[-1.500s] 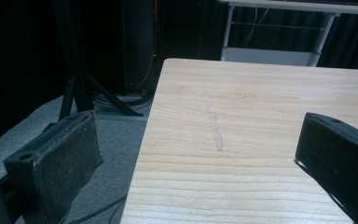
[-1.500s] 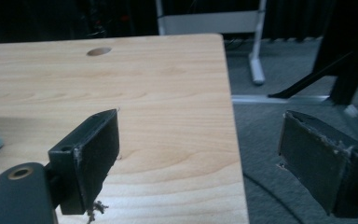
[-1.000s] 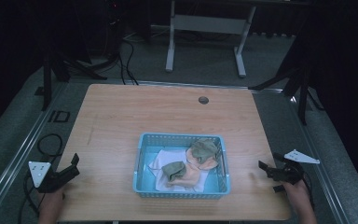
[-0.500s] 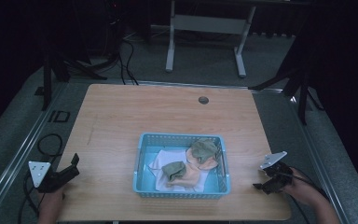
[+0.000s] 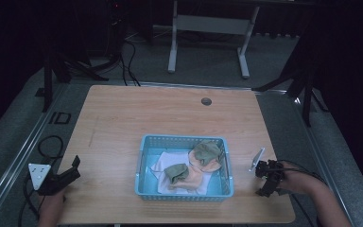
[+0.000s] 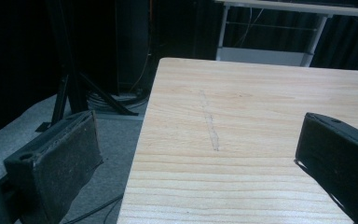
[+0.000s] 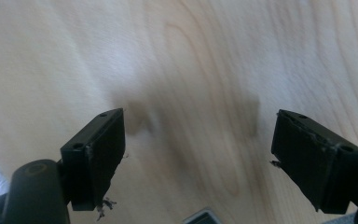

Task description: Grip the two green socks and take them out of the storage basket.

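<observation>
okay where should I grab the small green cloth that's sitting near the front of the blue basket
Pinch the raised top fold of the small green cloth, coming straight down from above. It lies bunched on other cloths, and the blue basket walls block a sideways approach.

Looks like a lab or recording studio setup. Dark surroundings, black stands (image 5: pixel 47 80) and loose cables (image 5: pixel 127 56) on grey carpet (image 5: pixel 283 123) around one wooden table (image 5: pixel 123 118).

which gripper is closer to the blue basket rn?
Right. The right gripper sits just off the blue basket's right side, near the table's right edge. The left gripper is well off to the basket's left, at the table's left edge.
</observation>
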`<action>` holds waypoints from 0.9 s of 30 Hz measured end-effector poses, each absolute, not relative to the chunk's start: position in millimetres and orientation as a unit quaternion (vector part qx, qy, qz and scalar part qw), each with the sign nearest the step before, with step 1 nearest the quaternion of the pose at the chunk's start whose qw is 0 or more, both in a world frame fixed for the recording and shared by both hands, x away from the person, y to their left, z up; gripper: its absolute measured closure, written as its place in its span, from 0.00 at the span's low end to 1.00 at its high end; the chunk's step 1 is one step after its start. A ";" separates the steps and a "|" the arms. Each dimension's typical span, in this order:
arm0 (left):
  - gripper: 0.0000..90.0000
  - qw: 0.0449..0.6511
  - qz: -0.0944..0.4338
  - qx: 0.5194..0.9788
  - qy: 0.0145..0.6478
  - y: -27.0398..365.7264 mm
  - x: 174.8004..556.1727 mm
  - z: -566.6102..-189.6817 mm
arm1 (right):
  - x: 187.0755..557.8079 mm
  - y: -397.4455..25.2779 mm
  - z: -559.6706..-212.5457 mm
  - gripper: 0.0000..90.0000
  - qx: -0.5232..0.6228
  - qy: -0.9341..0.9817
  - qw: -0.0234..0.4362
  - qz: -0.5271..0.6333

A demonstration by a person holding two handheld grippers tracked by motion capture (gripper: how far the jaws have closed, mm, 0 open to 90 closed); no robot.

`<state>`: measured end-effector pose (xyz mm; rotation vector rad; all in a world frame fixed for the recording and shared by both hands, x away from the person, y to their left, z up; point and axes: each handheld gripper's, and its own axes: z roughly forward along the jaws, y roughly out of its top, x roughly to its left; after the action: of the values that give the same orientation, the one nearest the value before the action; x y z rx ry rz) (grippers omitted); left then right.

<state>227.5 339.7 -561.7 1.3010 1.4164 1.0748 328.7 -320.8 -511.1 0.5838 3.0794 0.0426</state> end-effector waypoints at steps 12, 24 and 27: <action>0.00 0.452 0.434 0.528 0.573 339.7 227.6 -561.7 | 328.1 -294.3 -471.6 0.20 0.163 0.986 -0.001 0.040; 0.00 0.452 0.434 0.530 0.572 339.8 227.9 -561.8 | 325.2 -251.5 -428.7 0.19 0.108 0.993 0.013 0.052; 0.00 0.452 0.433 0.529 0.572 339.9 228.0 -561.8 | 325.6 -237.6 -424.0 0.19 0.089 0.995 0.014 0.047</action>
<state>228.0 339.9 -561.8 1.3081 1.4142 1.0705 325.6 -237.6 -424.0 0.2756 3.0977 0.1467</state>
